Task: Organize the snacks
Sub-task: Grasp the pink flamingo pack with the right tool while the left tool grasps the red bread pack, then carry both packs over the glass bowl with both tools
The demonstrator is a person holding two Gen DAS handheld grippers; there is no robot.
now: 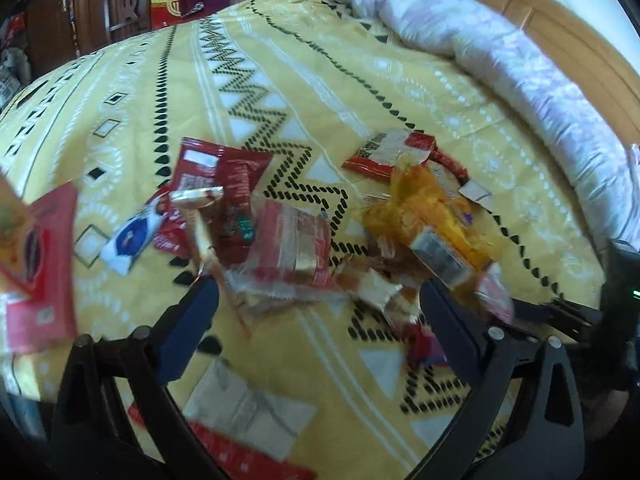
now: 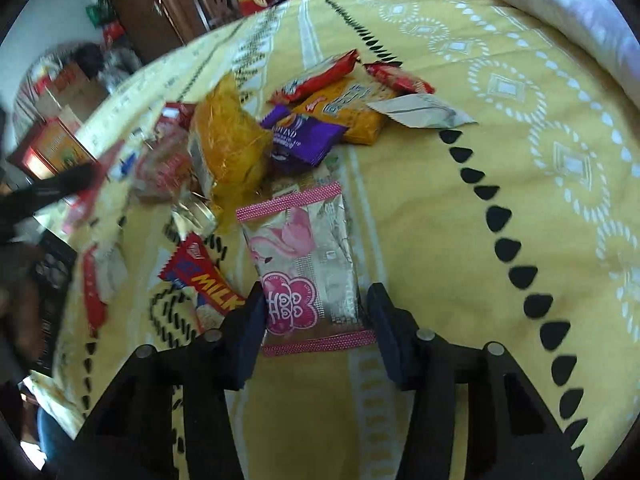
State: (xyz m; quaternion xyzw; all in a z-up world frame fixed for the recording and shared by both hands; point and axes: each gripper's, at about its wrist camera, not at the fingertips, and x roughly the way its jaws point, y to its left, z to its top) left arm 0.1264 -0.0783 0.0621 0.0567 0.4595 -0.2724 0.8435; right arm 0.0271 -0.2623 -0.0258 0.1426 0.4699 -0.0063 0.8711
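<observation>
- Snacks lie scattered on a bed (image 2: 460, 208) with a yellow patterned cover; no sorted group is evident, so by my judgement the task is at an early picking stage.
- Right gripper (image 2: 316, 312): fingers wide apart, straddling the near end of a pink pouch (image 2: 304, 264) that lies flat on the cover. The left finger looks close to or touching the pouch edge; the right finger stands just beside it. Nothing is held.
- Left gripper (image 1: 316, 296): fingers wide apart, empty, poised over the main pile. A clear-wrapped red pack (image 1: 292, 244) lies between and just beyond the tips; an orange bag (image 1: 424, 204) lies to the right. The view is blurred, so contact cannot be judged.
- Other items near the pouch: a purple packet (image 2: 300, 140), a red milk bar (image 2: 200, 272), a white sachet (image 2: 420, 112).
- Step in hand, as judged: the right gripper is set to take the pouch.
- Next move calls for closing squarely on the pouch's sealed end; the film is thin and slippery and may buckle or slide.
</observation>
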